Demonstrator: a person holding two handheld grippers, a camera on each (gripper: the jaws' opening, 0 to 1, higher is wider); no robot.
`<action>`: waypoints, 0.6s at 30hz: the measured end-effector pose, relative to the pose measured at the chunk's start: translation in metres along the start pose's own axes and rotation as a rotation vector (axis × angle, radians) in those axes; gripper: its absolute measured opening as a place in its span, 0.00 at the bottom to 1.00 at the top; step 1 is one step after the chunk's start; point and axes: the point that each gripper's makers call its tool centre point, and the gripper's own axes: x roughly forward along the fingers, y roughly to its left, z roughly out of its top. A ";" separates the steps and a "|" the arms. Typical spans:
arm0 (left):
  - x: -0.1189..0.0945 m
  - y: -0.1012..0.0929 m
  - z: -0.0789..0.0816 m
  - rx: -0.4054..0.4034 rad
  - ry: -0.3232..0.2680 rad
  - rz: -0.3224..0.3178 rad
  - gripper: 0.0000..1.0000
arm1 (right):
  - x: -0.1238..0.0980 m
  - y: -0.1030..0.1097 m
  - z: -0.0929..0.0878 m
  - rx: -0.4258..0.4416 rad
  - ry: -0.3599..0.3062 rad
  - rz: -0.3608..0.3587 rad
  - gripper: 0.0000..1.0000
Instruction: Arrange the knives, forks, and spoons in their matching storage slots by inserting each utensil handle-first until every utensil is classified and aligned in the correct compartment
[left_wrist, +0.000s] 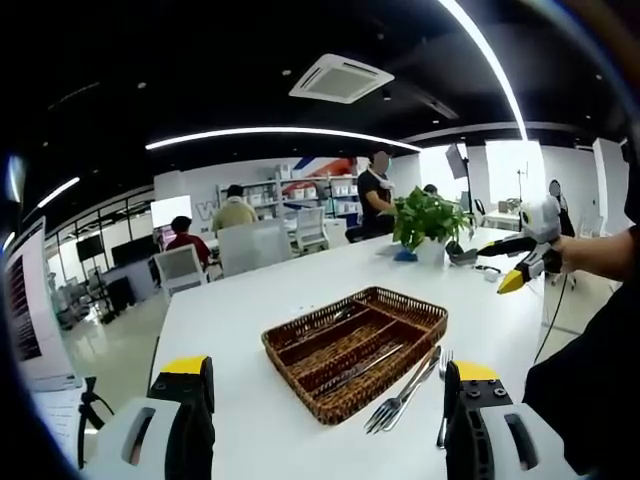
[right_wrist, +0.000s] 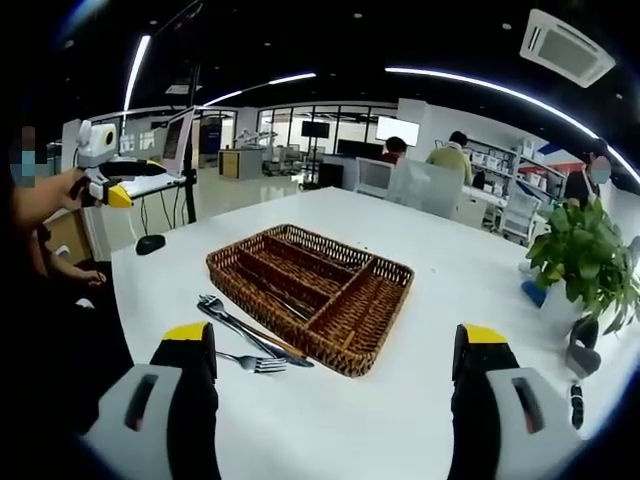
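Both grippers hang above the white worktop (left_wrist: 300, 300) with jaws spread wide and nothing between them: we see the left gripper (left_wrist: 330, 400) in its own view, and again at the left of the right gripper view (right_wrist: 118, 192), held in a person's hand; the right gripper (right_wrist: 335, 375) likewise appears at the right of the left gripper view (left_wrist: 512, 280). Between them sits a wicker tray (left_wrist: 420, 330) with divided slots. In the left gripper view we can make out what seem to be 1 or 2 utensils lying in its compartments, though the weave makes them hard to read. Just beside the tray's near edge, loose cutlery (right_wrist: 245, 335) lies on the worktop, including at least 2 forks (left_wrist: 395, 405). A potted plant (left_wrist: 428, 222) stands farther along the worktop.
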 end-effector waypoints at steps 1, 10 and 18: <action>0.000 0.000 0.000 0.000 0.000 0.000 1.00 | 0.000 0.000 0.000 -0.001 0.001 0.001 0.99; 0.001 -0.004 -0.006 -0.003 0.010 -0.008 1.00 | -0.001 0.002 0.004 -0.005 -0.006 0.008 0.99; 0.008 -0.023 -0.006 0.009 0.035 -0.063 1.00 | -0.001 0.002 0.010 -0.009 -0.011 0.010 0.99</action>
